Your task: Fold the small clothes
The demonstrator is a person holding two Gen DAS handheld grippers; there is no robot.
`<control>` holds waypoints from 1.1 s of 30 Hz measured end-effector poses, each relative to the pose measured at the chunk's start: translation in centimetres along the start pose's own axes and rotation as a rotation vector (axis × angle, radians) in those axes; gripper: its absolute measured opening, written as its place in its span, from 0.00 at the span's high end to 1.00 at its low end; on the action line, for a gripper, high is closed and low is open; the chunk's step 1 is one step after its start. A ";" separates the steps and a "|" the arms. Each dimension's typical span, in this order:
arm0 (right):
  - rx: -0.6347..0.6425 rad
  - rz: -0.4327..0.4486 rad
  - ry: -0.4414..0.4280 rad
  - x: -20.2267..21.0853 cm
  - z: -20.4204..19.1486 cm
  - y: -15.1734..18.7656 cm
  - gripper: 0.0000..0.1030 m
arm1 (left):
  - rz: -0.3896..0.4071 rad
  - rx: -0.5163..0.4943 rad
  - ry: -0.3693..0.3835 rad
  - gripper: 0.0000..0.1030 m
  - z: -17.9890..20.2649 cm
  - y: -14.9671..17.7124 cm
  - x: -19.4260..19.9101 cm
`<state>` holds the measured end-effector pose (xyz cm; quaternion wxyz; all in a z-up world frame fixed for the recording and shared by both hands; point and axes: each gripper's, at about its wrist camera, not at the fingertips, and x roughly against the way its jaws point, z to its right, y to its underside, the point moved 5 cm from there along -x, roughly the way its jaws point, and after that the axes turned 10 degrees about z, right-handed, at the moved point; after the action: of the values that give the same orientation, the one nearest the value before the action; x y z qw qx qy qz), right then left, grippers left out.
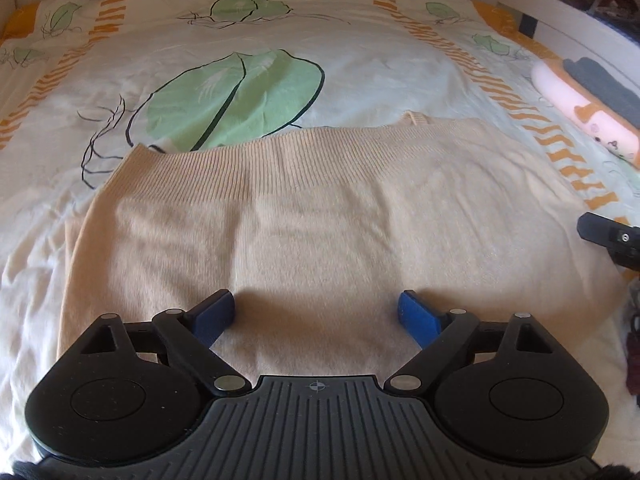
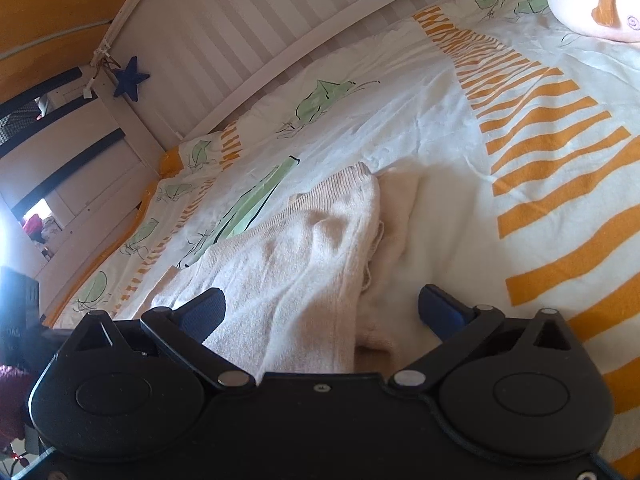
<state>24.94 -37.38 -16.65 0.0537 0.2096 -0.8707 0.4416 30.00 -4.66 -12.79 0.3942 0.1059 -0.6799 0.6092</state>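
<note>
A cream knitted garment (image 1: 320, 216) lies folded flat on the bed, its ribbed hem along the far edge. My left gripper (image 1: 316, 312) hovers over its near part, jaws wide apart, blue pads (image 1: 416, 316) clear of the knit. In the right wrist view the same garment (image 2: 296, 256) shows its right side, with a folded layer and a loose edge. My right gripper (image 2: 320, 312) stands open above that edge, nothing pinched between its pads. The tip of the right gripper (image 1: 612, 236) shows at the right border of the left wrist view.
The bed sheet (image 1: 240, 52) is white with green leaves and orange stripes. A pink and orange plush toy (image 1: 588, 108) with a dark cloth on it lies at the right. A white slatted headboard (image 2: 256, 32) with a blue star (image 2: 130, 78) runs behind.
</note>
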 end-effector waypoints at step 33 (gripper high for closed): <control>-0.273 -0.382 -0.058 -5.3 -0.4 -1.1 0.51 | -0.062 0.090 0.019 0.01 -0.6 -1.0 -1.9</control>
<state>30.19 -35.98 -17.08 0.1390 0.3740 -0.8681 0.2954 32.16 -4.99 -13.32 0.4143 0.1387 -0.6445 0.6274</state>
